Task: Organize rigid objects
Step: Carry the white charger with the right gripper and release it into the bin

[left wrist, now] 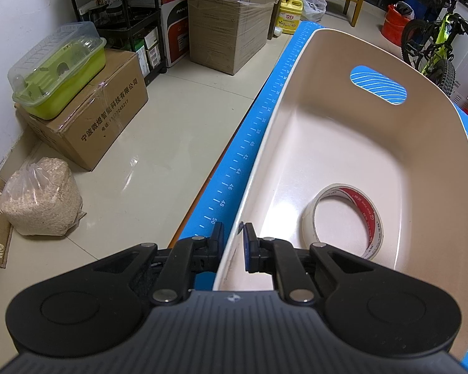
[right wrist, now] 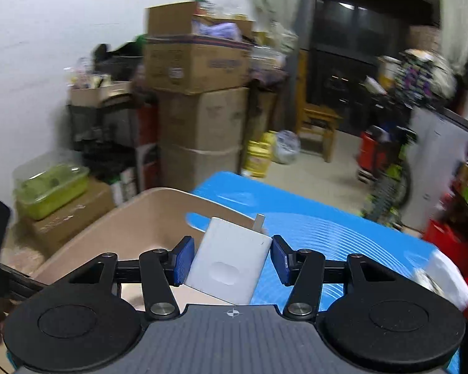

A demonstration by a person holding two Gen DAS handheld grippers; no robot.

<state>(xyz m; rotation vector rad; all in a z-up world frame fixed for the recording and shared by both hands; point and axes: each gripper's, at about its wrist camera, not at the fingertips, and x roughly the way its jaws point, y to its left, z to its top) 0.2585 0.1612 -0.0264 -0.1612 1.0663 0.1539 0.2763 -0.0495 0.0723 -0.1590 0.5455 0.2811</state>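
Left wrist view looks steeply down into a beige basket [left wrist: 343, 143] that sits on a blue mat [left wrist: 234, 180] printed with a ruler scale along its edge. The left gripper [left wrist: 233, 243] straddles the basket's near wall at 6 o'clock: one finger stands outside the wall, the other inside, and the jaws are pinched narrow on that rim. A roll of white tape [left wrist: 343, 221] with a red-printed core lies on the basket floor at about 5 o'clock, leaning against the near right wall, just beside the inner finger. An oval handle slot in the far wall at 1 o'clock shows the mat through it. On the tiled floor at 9 o'clock stands a cardboard box [left wrist: 93, 118] bearing a green tray with a clear lid [left wrist: 59, 68]; a clear bag of pale granules [left wrist: 40, 199] sits at 8 o'clock.

Right wrist view is blurred at its edges. The right gripper [right wrist: 231, 255] holds a white charger [right wrist: 231, 258] between its blue pads [right wrist: 181, 258], jaws about half spread, with the block tilted and its metal prong pointing away toward 12 o'clock. The charger hangs above the basket's far end, where rim meets mat; the basket fills the 9 o'clock side and the mat the 3 o'clock side. Stacked cartons [right wrist: 199, 93] rise at 12 o'clock
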